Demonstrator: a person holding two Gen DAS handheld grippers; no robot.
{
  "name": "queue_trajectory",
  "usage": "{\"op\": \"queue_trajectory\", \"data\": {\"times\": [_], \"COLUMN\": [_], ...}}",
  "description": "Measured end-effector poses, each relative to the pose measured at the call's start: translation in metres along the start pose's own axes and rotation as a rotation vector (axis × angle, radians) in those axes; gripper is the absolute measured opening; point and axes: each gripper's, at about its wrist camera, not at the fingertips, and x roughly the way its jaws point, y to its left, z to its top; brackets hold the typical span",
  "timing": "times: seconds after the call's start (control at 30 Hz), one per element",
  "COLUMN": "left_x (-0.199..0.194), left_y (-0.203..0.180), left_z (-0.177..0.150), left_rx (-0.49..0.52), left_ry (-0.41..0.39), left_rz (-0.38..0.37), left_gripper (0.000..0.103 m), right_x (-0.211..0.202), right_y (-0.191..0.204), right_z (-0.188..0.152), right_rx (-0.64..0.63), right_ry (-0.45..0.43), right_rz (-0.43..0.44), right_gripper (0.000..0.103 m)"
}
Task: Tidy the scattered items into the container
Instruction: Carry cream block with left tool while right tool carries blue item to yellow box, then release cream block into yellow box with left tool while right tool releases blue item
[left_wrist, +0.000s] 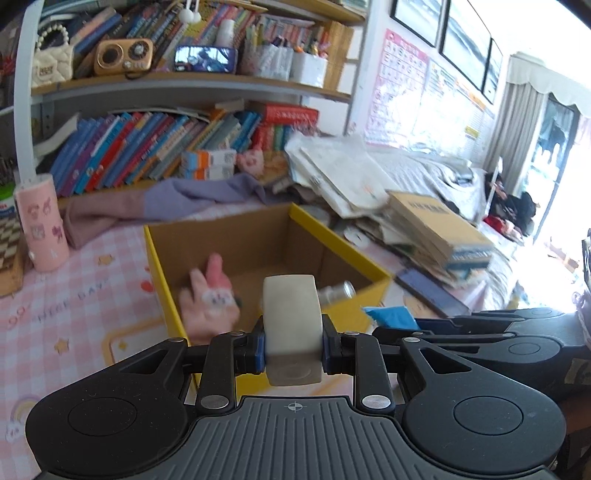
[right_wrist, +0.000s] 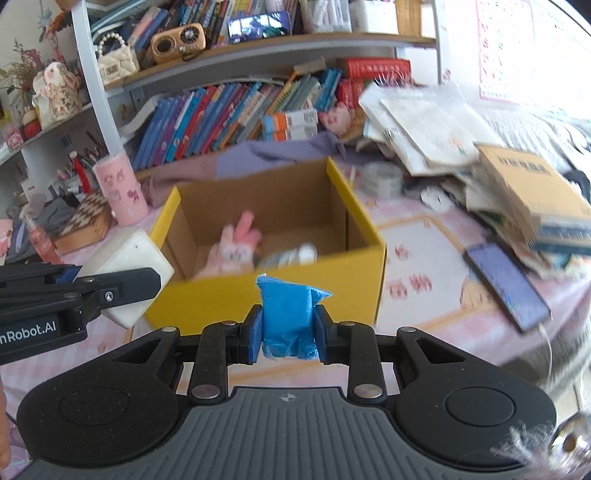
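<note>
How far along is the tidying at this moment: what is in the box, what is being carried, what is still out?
Done: a pink plush toy and a small bottle already lie in the yellow box. In hand: the left gripper is shut on a white block, the right gripper on a blue packet, both near the box, neither dropped in. Left: a tape roll and a phone sit on the table, if they count.

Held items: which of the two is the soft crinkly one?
The blue plastic-wrapped packet in the right gripper; its wrap is creased and pinched between the jaws. The left gripper holds a smooth, rigid white rounded block.
</note>
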Motion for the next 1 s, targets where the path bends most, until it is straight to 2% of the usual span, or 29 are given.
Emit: {"op": "queue_trajectory", "data": {"times": [0.2, 0.47, 0.73, 0.83, 1.0], "left_x": [0.022, 0.062, 0.092, 0.103, 0.108], "left_y": [0.000, 0.005, 0.007, 0.009, 0.012], "left_z": [0.014, 0.011, 0.007, 0.003, 0.003], "left_rx": [-0.025, -0.042, 0.008, 0.024, 0.006], "left_ry": [-0.009, 0.065, 0.144, 0.183, 0.188], "left_rz": [0.075, 0.183, 0.270, 0.281, 0.292], "left_gripper": [0.025, 0.025, 0.025, 0.025, 0.025], "right_x": [0.027, 0.075, 0.127, 0.140, 0.158], "right_y": [-0.012, -0.018, -0.010, -0.002, 0.014], "right_z": [0.033, 0.061, 0.069, 0.070, 0.073], "right_rx": [-0.042, -0.093, -0.138, -0.170, -0.226], "right_ry": [-0.021, 0.009, 0.104, 0.147, 0.213], "right_rz": [0.060, 0.139, 0.211, 0.240, 0.288], "right_gripper": [0.026, 0.026, 0.026, 0.026, 0.027]}}
